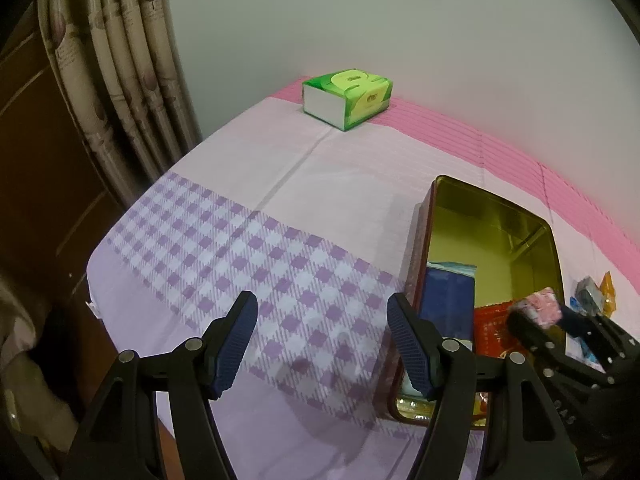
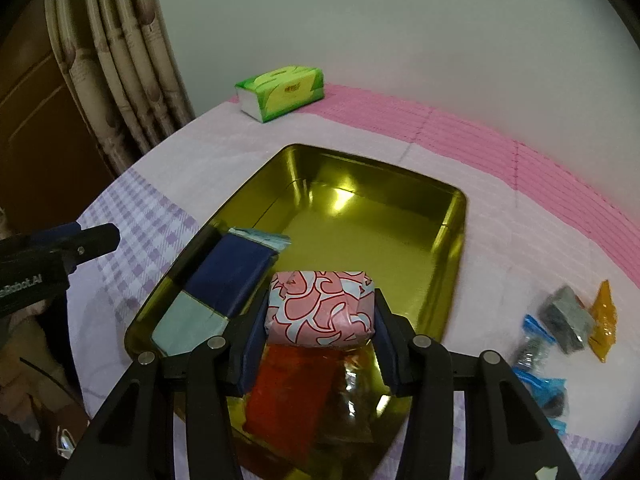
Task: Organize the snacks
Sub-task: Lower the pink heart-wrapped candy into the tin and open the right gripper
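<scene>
Right tool (image 2: 320, 334): clamped on pink patterned snack (image 2: 322, 310), above gold tin (image 2: 452, 236)
Left tool (image 1: 322, 344): fingers apart, holding nothing
Advice: lower into bare far half, release flat
Loose snacks (image 2: 568, 320): table's right edge

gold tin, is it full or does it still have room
Still has room. The gold tin holds a blue packet and a red packet at its near end; the far half is bare metal.

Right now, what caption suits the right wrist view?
Right hand-held gripper holding a pink-patterned snack over a gold tin.
</scene>
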The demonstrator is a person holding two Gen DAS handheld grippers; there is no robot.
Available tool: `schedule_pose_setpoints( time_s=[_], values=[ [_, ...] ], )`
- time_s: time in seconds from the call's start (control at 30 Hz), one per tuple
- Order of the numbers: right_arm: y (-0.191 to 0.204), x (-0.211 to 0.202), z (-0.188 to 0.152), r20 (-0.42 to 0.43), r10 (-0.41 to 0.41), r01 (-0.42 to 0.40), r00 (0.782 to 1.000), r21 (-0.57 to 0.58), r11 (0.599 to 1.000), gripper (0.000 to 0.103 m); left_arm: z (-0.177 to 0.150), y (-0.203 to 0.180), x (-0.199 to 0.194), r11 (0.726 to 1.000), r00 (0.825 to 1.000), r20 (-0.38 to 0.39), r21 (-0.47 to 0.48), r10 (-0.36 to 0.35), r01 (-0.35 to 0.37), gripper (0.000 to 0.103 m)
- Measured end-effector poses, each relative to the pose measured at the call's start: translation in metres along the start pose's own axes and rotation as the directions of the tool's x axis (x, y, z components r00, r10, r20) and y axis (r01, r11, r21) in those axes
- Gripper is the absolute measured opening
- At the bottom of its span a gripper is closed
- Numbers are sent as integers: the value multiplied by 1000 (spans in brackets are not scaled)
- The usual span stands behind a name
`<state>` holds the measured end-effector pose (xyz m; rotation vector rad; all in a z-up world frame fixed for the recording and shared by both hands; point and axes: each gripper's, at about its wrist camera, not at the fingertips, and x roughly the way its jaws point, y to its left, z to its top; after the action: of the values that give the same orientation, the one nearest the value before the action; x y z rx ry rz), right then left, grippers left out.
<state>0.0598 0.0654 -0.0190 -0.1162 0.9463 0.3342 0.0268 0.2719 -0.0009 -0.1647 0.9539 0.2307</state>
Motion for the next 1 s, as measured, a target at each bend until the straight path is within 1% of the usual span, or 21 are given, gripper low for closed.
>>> schedule_pose_setpoints(
  time_s=[0.4,1.0],
  values=[
    [9,16,1,-27,1,-1,1000,-21,1000,45,1,4,4,1000,1000,-18,-23,-4,4,68],
    [15,15,1,-25,28,-28,999,-11,1000,47,0,1,5,1000,1000,-24,-16,-3,3,68]
  ],
)
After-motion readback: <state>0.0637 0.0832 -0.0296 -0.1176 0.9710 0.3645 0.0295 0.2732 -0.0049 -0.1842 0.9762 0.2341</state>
